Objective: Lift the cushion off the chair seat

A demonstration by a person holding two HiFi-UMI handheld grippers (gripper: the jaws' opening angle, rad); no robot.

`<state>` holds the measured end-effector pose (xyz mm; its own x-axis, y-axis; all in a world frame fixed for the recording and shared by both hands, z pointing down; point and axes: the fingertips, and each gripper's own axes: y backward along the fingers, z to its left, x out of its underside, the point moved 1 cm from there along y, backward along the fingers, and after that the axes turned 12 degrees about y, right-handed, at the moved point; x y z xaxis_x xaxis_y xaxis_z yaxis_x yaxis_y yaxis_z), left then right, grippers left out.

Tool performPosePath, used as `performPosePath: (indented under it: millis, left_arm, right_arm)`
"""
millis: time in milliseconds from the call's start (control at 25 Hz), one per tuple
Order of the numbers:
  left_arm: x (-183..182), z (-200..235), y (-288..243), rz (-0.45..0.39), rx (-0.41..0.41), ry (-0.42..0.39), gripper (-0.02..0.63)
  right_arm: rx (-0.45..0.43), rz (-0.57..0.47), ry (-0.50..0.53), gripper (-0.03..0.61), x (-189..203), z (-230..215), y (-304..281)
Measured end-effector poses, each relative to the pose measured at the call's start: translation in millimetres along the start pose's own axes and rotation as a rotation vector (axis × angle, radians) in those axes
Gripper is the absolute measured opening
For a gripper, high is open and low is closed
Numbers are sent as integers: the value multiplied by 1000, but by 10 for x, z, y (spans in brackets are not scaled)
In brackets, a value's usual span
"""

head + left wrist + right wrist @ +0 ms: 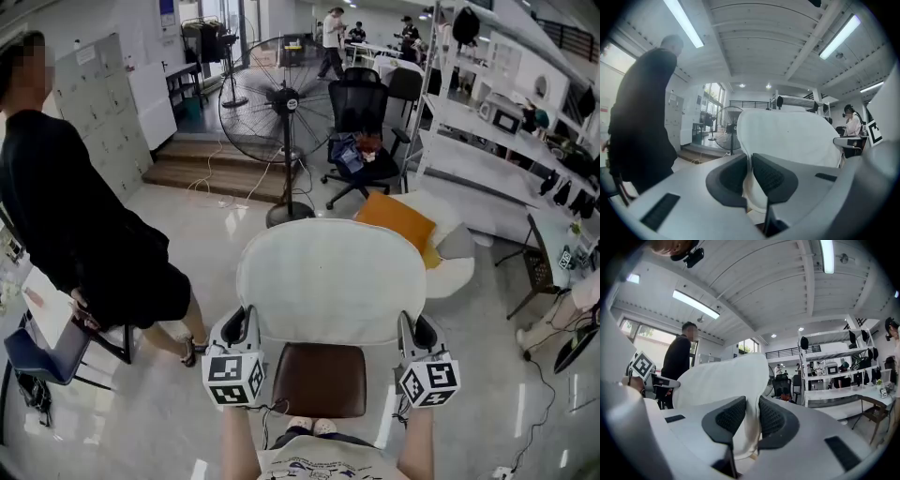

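Note:
A wide white cushion [330, 279] hangs in the air above the brown chair seat [319, 379], held between both grippers. My left gripper [246, 328] is shut on the cushion's left edge; in the left gripper view the white cushion [787, 136] is pinched between the dark pads [768, 176]. At the cushion's right edge my right gripper [409, 330] is shut as well. The right gripper view shows the cushion [724, 378] squeezed between that gripper's textured pads [771, 420]. Most of the chair's back is hidden behind the cushion.
A person in black [84, 239] stands close on the left beside a blue chair [37, 356]. Behind the cushion stand a large floor fan [281, 108], a black office chair [361, 131] and a white lounge seat with an orange pillow [398, 217]. White shelving [487, 141] lines the right.

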<state>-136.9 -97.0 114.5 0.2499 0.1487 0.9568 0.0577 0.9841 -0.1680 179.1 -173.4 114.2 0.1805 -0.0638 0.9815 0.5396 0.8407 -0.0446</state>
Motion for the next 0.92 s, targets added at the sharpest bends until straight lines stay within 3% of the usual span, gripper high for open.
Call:
performPosePath:
  millis: [920]
  left_arm:
    - [-17, 120, -198, 5, 8, -4, 52]
  right_arm:
    - [19, 14, -5, 92, 57, -3, -187]
